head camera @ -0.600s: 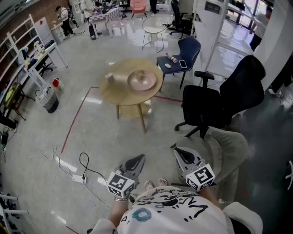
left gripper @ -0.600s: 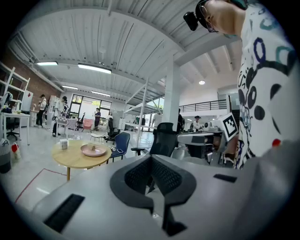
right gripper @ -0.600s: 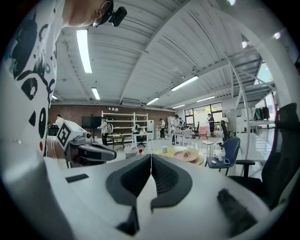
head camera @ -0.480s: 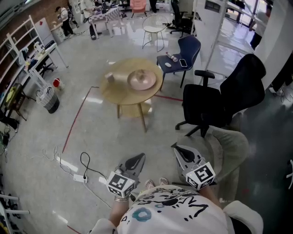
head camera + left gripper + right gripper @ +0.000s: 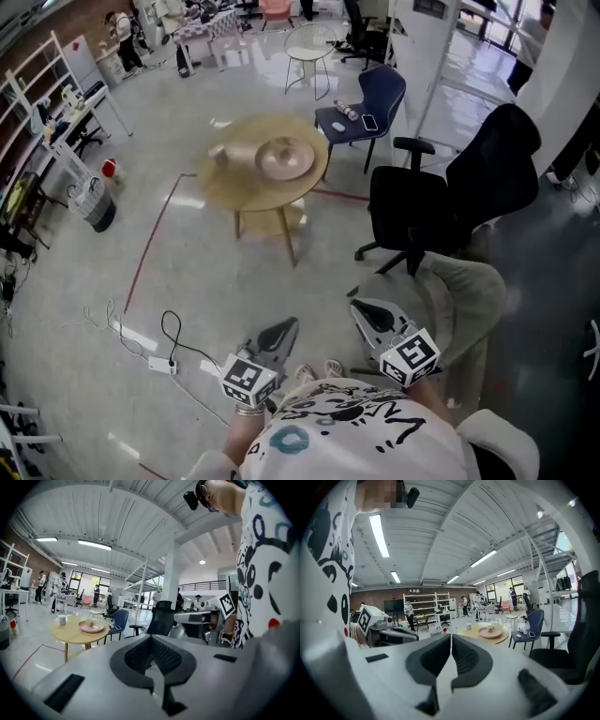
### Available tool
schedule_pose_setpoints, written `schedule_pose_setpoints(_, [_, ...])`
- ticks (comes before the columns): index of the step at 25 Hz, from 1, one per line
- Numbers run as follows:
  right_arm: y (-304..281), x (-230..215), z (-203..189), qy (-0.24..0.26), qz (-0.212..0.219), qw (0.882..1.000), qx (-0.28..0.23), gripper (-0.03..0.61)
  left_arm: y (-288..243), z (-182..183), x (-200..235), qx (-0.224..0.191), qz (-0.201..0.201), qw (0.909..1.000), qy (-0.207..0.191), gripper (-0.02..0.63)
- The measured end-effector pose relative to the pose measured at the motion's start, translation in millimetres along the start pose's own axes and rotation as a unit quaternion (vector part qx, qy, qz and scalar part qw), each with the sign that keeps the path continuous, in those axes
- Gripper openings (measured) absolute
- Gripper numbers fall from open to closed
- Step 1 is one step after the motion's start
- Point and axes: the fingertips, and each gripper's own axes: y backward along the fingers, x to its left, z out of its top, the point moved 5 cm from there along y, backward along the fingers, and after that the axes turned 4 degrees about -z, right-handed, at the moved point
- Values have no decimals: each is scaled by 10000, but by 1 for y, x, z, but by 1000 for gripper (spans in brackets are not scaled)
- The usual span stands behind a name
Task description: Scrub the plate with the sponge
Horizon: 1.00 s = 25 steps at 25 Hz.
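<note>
The 2 grippers sit low, close to the person's body, well apart from the table. The left gripper (image 5: 281, 330) has its dark ribbed jaws pressed fully together, with nothing between them; its own view (image 5: 151, 638) shows only a hairline seam. The right gripper (image 5: 367, 313) is the same: jaws closed flat against each other and empty (image 5: 451, 637). Neither touches anything.

The round pink plate (image 5: 286, 157) lies flat, face up, on the round light wooden table (image 5: 234, 192), toward the side nearest the blue chair (image 5: 380, 98). Being round, it has no long axis. In the gripper views the plate (image 5: 91, 626) (image 5: 491, 632) carries 1 small pale lump (image 5: 491, 628) near its middle; it is too small to tell what it is or which way it lies. A small whitish cup (image 5: 218, 156) stands on the table, apart from the plate. A black office chair (image 5: 450, 202) stands between the table and the right gripper.
</note>
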Motion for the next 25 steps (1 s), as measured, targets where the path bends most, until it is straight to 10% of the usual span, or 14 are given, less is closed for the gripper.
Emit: schedule_pose_setpoints(25, [-61,11,-11,-257,-422,9986,194,29,13,-16,81,226,-39,9993,282,15])
